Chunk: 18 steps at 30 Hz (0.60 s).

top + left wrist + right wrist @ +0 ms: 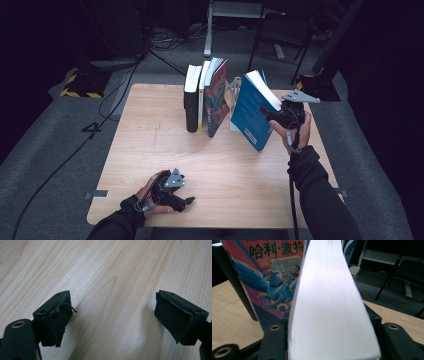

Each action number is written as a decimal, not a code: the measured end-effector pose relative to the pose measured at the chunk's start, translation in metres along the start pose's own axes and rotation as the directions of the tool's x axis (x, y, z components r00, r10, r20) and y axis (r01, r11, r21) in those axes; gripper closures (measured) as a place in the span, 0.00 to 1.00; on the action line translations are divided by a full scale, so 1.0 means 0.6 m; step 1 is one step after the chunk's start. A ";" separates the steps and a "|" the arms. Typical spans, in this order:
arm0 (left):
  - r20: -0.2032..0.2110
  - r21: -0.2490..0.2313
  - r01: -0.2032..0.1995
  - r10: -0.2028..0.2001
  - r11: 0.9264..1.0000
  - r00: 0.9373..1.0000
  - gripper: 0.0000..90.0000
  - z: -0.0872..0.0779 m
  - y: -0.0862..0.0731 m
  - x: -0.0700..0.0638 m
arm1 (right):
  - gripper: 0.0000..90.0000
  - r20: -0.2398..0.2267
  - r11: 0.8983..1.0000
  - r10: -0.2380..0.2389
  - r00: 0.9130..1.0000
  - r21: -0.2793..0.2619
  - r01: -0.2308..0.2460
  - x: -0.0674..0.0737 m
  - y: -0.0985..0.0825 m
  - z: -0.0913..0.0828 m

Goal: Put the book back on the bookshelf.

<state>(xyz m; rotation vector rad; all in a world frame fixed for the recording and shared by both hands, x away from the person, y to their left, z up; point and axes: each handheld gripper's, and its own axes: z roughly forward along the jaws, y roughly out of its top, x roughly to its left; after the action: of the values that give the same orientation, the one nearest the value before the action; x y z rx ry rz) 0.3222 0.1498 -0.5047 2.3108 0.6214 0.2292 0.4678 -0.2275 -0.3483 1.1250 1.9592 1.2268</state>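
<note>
A thick blue book [250, 115] stands tilted on the table, its top leaning right, a little apart from a row of upright books [202, 97]. My right gripper [268, 114] is shut on its page side. In the right gripper view the white page edge [329, 302] runs up between the two jaws of that gripper [329, 340], which sit against both covers. Behind it stands a colourful illustrated book [272, 282], the right end of the row. My left gripper [189, 201] lies near the table's front left, open, with bare wood between its pads [57, 320].
A pale metal bookend [232, 87] stands between the row and the blue book. The wooden table [150, 150] has free room in front of the books. Beyond its far edge are cables, a chair [280, 35] and stand bases on grey carpet.
</note>
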 end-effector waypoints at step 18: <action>0.000 0.000 0.000 0.000 1.000 1.000 0.16 0.000 0.000 0.000 | 0.54 -0.021 0.988 0.093 0.995 0.129 -0.089 0.006 -0.153 0.056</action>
<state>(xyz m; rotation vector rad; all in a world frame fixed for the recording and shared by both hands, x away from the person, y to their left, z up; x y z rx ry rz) 0.3223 0.1498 -0.5046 2.3111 0.6215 0.2284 0.4603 -0.2309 -0.4460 1.2807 2.0517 1.1818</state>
